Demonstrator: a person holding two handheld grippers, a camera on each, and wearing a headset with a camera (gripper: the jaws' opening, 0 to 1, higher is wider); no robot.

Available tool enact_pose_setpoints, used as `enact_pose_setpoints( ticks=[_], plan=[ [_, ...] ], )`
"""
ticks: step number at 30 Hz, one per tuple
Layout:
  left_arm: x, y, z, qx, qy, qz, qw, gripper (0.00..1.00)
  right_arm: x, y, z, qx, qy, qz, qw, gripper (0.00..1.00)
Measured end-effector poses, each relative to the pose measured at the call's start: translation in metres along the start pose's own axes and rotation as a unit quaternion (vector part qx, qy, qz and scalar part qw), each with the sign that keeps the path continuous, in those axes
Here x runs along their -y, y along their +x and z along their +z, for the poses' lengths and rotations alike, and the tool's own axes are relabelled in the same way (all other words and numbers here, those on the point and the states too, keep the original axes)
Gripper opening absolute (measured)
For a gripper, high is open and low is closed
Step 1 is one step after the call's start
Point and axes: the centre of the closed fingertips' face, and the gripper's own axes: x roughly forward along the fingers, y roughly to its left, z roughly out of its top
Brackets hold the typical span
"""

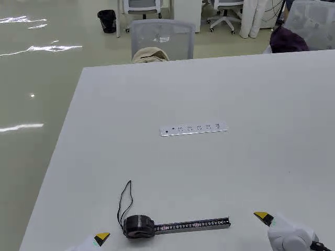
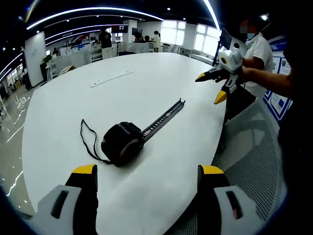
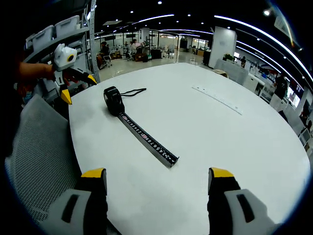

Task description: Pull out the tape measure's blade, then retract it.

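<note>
1. The tape measure (image 1: 138, 226) lies on the tabletop (image 1: 209, 89) near the person's edge, with its cord (image 1: 124, 201) looped away from the case.
2. Its blade (image 1: 193, 225) is partly out. It lies flat on the tabletop and runs from the case toward the right gripper's side, with the hook end free.
3. The left gripper (image 2: 147, 171) has its jaws apart and holds nothing. It hovers short of the case, which sits ahead of it between the jaws' lines.
4. The right gripper (image 3: 157, 174) is also spread and empty, near the hook end but apart from it.
5. With the blade out and nothing gripping it, the pull-out looks done, or at least begun, and retracting seems the step in hand. I cannot tell whether a lock is set.
6. The next move probably calls for the left gripper to clamp the case so it cannot slide. The right gripper would then take the thin hook end, which is awkward to lift off a flat surface, and guide the blade back in.
</note>
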Motion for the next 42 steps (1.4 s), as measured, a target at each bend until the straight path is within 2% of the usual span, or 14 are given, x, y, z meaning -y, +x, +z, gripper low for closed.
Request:
enact_pose_setpoints(
  ticks=[7, 11, 13, 17, 25, 30, 34, 42],
  plan=[
    [0.006, -0.001, 0.004, 0.008, -0.01, 0.024, 0.9996, 0.87, -0.007, -0.004, 0.003, 0.016, 0.024, -0.016, 0.9995, 0.88],
    [0.002, -0.003, 0.006, 0.016, -0.031, 0.048, 0.9982, 0.9, -0.01, -0.007, 0.004, 0.018, 0.028, -0.025, 0.9991, 0.9],
    [0.0, -0.004, 0.006, 0.019, -0.04, 0.06, 0.9972, 0.91, -0.011, -0.009, 0.009, 0.028, 0.035, -0.032, 0.9985, 0.91],
    [0.0, -0.004, 0.007, 0.024, -0.048, 0.07, 0.9961, 0.93, -0.012, -0.01, 0.011, 0.026, 0.034, -0.036, 0.9985, 0.92],
    [0.001, -0.004, 0.011, 0.035, -0.07, 0.084, 0.9934, 0.99, -0.013, -0.011, 0.018, 0.04, 0.046, -0.041, 0.9973, 0.93],
    [0.001, -0.005, 0.013, 0.042, -0.074, 0.092, 0.9922, 0.99, -0.02, -0.01, 0.019, 0.045, 0.056, -0.038, 0.9967, 0.95],
    [-0.002, -0.008, 0.016, 0.051, -0.082, 0.105, 0.9897, 0.99, -0.023, -0.01, 0.021, 0.045, 0.055, -0.039, 0.9967, 0.95],
    [-0.001, -0.009, 0.014, 0.046, -0.087, 0.114, 0.9885, 0.99, -0.026, -0.01, 0.023, 0.045, 0.052, -0.037, 0.997, 0.96]
  ],
)
